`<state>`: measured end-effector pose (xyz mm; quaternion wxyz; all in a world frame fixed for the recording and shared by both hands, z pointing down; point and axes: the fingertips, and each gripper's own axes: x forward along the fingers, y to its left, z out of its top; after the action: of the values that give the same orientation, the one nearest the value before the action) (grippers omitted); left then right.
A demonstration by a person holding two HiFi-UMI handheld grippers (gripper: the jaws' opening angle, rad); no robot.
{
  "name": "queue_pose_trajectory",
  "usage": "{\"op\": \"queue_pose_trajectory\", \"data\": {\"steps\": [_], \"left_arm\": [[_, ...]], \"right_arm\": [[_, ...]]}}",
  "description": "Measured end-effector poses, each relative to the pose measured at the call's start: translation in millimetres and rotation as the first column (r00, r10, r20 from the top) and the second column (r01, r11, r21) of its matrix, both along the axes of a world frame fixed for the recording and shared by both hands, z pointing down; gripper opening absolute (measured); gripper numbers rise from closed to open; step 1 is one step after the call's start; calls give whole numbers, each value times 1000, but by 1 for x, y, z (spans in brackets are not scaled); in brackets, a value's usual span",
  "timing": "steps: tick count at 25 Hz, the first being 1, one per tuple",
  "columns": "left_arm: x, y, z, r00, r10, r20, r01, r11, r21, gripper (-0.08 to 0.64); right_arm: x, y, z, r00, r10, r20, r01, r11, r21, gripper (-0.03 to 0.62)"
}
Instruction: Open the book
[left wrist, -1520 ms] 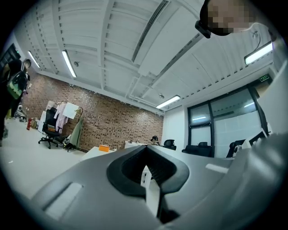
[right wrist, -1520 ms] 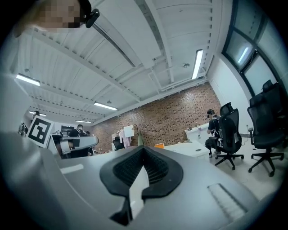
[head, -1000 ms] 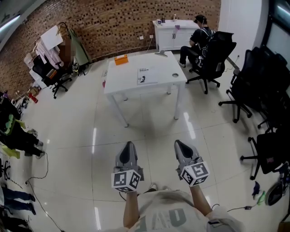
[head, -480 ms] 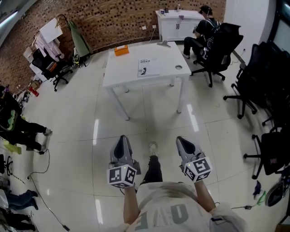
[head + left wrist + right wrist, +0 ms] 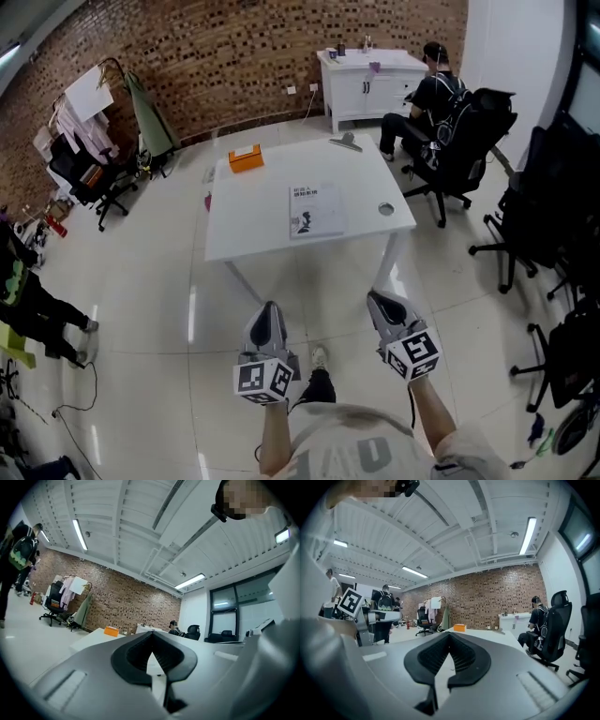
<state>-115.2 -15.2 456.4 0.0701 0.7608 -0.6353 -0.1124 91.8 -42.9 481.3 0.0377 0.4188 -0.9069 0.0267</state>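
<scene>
A closed white book (image 5: 315, 209) lies flat on the white table (image 5: 253, 230), right of its middle. My left gripper (image 5: 268, 321) and right gripper (image 5: 383, 307) are held side by side over the floor, just short of the table's near edge. Both are shut with nothing between the jaws. In the left gripper view my left gripper (image 5: 151, 651) points level over the table top (image 5: 96, 637), its jaws meeting in a line. The right gripper view shows my right gripper (image 5: 449, 651) the same way, with the table edge (image 5: 497, 637) beyond it.
An orange box (image 5: 246, 157) sits at the table's far left, a grey clip-like item (image 5: 346, 142) at its far edge, a round hole (image 5: 385, 209) near the right edge. A person on an office chair (image 5: 459, 141) sits behind, more chairs (image 5: 544, 216) right, a clothes rack (image 5: 84, 131) left.
I have walked toward the table: it and the book have come much nearer in the head view. Both grippers stay shut and side by side.
</scene>
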Motion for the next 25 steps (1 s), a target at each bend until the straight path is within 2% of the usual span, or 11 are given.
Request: {"op": "queue_pose_trajectory", "data": {"steps": [5,10,15,20,25], "left_arm": [[-28,-149,-30,995,87,43,-89,995,46,17],[-27,-239,-35,986,156,62,-158,987,39,17],[-22,-282,-26,988,149,50,-150,989,14,17],[-26,-294,-20,988,132,78,-131,991,-6,17],[-32,-306,18,988,132,77,-126,989,-72,17]], "right_arm": [[-38,-136,-19,995,69,66,-68,998,-12,5],[-57,-212,-11,990,99,97,-92,993,-81,5],[-60,-257,-2,990,90,108,-77,990,-120,5],[-67,-279,13,989,83,125,-60,983,-175,5],[-71,-297,41,986,114,124,-78,963,-258,0]]}}
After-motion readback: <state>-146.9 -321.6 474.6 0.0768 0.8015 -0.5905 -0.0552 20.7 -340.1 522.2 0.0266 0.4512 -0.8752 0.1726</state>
